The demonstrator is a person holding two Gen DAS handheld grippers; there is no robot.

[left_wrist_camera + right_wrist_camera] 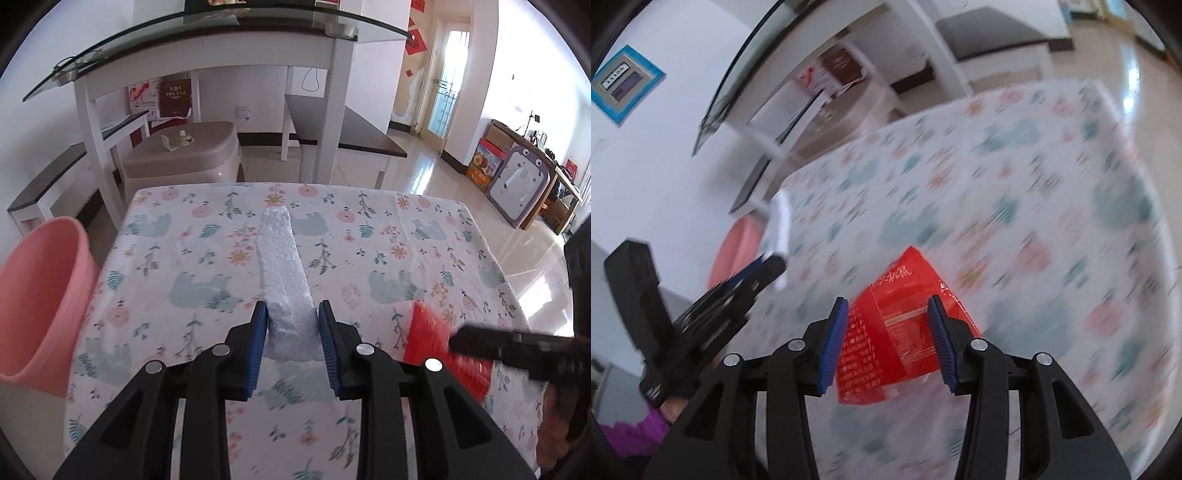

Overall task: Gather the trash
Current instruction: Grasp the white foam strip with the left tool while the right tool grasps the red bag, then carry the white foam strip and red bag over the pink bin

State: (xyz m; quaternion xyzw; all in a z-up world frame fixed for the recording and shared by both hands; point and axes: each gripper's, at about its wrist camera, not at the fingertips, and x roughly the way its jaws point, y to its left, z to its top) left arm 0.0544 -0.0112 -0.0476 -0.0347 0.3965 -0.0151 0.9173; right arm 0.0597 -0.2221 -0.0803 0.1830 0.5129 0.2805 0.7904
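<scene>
Right-wrist view was motion-blurred. On the floral tablecloth (207, 266), the left gripper (292, 314) clamped a white foam strip (280, 254); the right gripper (888, 314), jaws apart, straddled a red wrapper (897, 328); pink bin (40, 295) beside the tablecloth

Walls: white, with red paper decorations (416, 40) near the doorway.
Floor: pale glossy tiles (436, 173) reflecting daylight.
Light: bright daylight through a glass door (445, 85) at the far right.
Furniture: a white-legged table with a curved glass top (207, 27); dark-topped benches (347, 125) beside it; a beige plastic stool (184, 155) beneath.
Foreground: a floral, bear-print tablecloth (369, 240).
Right side: a low wooden shelf (554, 173) with boxes.
</scene>
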